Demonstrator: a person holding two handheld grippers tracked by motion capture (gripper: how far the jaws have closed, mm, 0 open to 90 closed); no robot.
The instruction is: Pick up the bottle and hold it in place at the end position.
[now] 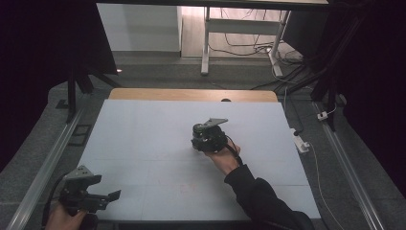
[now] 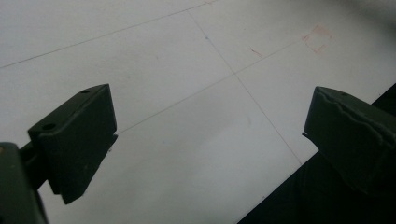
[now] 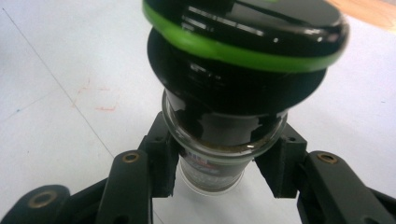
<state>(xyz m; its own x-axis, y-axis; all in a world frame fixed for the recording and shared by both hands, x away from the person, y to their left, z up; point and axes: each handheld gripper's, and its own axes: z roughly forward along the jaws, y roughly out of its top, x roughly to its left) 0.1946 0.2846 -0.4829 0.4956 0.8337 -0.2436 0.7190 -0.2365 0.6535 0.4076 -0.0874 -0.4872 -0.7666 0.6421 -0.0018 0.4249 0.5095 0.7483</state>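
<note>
- The right tool [image 3: 212, 158] is closed on a small clear glass jar with a black lid ringed in bright green [image 3: 233, 88]; the two black jaws press on the glass just under the lid's shoulder, one from each side.
- In the right gripper view the jar's long axis runs straight away from the tool, lid toward the camera, base pointing at the white worktop [image 3: 56, 154]. Whether the base touches the surface or hangs just above it cannot be told.
- In the high view the right tool [image 1: 197, 139] sits near the middle of the worktop [image 1: 143, 143], a little right of centre, with the jar [image 1: 198, 129] at its far end. The right hand [image 1: 225, 158] is the one on the jar.
- The left tool [image 1: 107, 197] rests at the near left corner, well apart from the jar; the jar lies to its right and farther off. Its jaws stand wide apart with nothing between them, and the left gripper view looks down past them on bare white surface with faint seams and a small red mark [image 2: 317, 38].
- The jar looks glossy: a dark body or dark contents behind clear glass, a thick glass rim, a label low on the body too blurred to read.
- My judgement: any next move, setting down or lifting, turns on keeping that axis upright.
</note>
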